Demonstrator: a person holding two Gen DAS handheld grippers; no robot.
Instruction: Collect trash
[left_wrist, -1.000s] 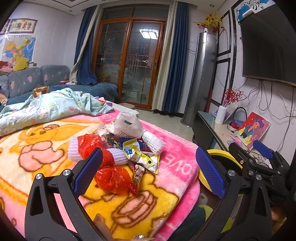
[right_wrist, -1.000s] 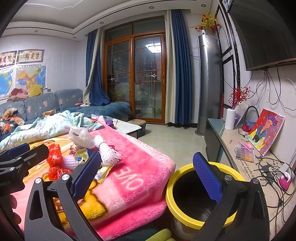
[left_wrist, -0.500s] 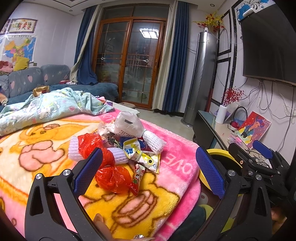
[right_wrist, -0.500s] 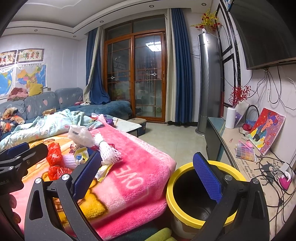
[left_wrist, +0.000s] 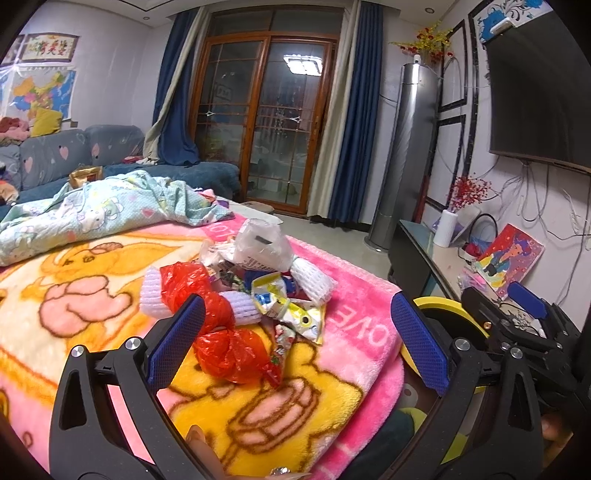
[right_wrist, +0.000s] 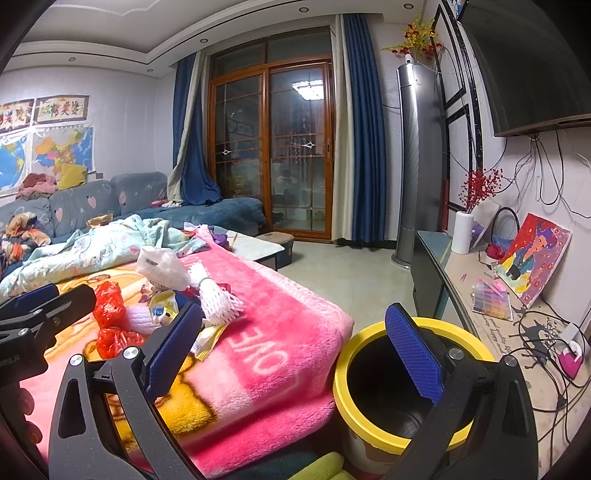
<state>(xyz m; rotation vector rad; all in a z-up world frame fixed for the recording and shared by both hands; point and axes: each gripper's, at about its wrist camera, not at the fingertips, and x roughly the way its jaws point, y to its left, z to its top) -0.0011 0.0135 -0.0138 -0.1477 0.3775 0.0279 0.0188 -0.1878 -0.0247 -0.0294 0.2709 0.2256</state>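
Both tools hung empty with their jaws spread wide, apparently ready for a first pick. The left gripper (left_wrist: 295, 343) faced the trash pile (left_wrist: 240, 288), a heap of red plastic bags, white foam nets, a clear bag and snack wrappers lying on the pink blanket (left_wrist: 362, 321) near its right edge. That placement probably kept the carry short, since the yellow-rimmed bin (right_wrist: 402, 384) stood on the floor just beside that edge. The right gripper (right_wrist: 295, 350) waited near the bin's open mouth, with nothing visibly dropped inside yet.
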